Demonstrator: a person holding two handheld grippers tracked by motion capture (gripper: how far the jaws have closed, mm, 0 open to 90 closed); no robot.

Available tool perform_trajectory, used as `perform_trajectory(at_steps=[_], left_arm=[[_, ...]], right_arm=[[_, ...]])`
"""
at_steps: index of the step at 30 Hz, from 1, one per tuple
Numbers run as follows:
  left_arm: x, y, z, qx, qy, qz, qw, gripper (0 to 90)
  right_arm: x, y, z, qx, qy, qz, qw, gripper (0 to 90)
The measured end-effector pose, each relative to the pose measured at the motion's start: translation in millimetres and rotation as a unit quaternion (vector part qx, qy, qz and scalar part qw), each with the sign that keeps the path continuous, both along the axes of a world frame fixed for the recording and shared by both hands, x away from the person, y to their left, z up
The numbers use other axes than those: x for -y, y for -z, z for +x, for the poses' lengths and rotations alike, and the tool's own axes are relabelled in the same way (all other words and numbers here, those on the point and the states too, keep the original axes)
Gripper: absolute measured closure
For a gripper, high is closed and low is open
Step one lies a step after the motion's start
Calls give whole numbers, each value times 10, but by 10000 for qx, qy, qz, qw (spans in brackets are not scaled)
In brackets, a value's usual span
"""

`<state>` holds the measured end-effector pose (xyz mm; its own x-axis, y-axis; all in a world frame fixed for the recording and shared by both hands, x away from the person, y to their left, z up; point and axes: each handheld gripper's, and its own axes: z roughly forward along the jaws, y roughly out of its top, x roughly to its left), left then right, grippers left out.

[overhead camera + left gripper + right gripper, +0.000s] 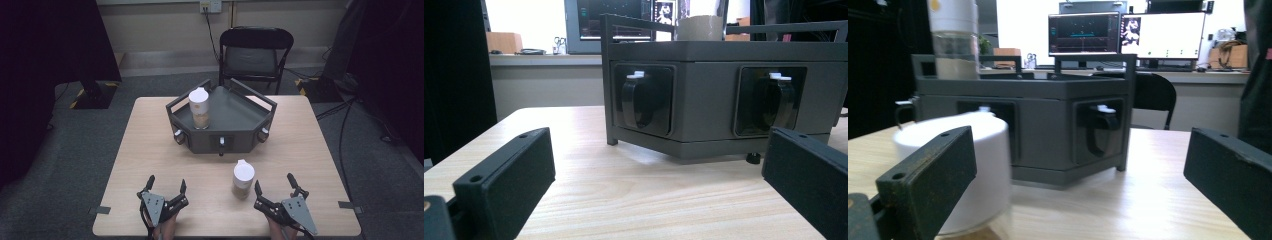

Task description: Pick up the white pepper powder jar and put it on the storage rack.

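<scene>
A lab: monitors [1084, 33] on a bench, black curtains [50, 45], floor cables [345, 130].

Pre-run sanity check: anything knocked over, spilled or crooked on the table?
Nothing stands out. One bottle stands upright on the grey tray, the other bottle upright on the table beside the open right gripper. No spill visible.
</scene>
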<state>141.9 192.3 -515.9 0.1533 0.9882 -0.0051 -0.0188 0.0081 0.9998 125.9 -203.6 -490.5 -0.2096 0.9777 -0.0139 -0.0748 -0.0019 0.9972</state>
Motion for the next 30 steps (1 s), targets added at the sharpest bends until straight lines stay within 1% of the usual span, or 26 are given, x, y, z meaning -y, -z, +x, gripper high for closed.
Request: perform_trajectory(at_steps=[4,7,8,11,13,17,20,22,30], left_arm=[[0,-1,0,-2,0,-1,10000,0],[0,-1,0,-3,0,1,10000,0],[0,-1,0,-3,0,1,10000,0],[0,-1,0,-3,0,1,10000,0],[0,-1,0,-3,0,2,10000,0],[0,-1,0,-3,0,1,10000,0],[0,-1,0,-3,0,1,10000,0],[0,0,0,-1,0,-1,10000,0],[0,-1,0,-2,0,1,10000,0]], right_arm=[[-42,-3,-1,63,-66,40,10000,0],[-88,-22,0,81,-128,22,9999,0],[-114,-40,11,88,-199,31,9998,0],[-162,-73,38,96,-296,-5,9995,0],[-182,-81,47,105,-318,-22,9994,0],[-258,-114,104,77,-459,-66,9989,0],[-283,-125,125,47,-507,-80,9987,0],[-300,-146,152,11,-593,-125,9982,0],[-312,-170,234,-61,-681,-127,9976,0]])
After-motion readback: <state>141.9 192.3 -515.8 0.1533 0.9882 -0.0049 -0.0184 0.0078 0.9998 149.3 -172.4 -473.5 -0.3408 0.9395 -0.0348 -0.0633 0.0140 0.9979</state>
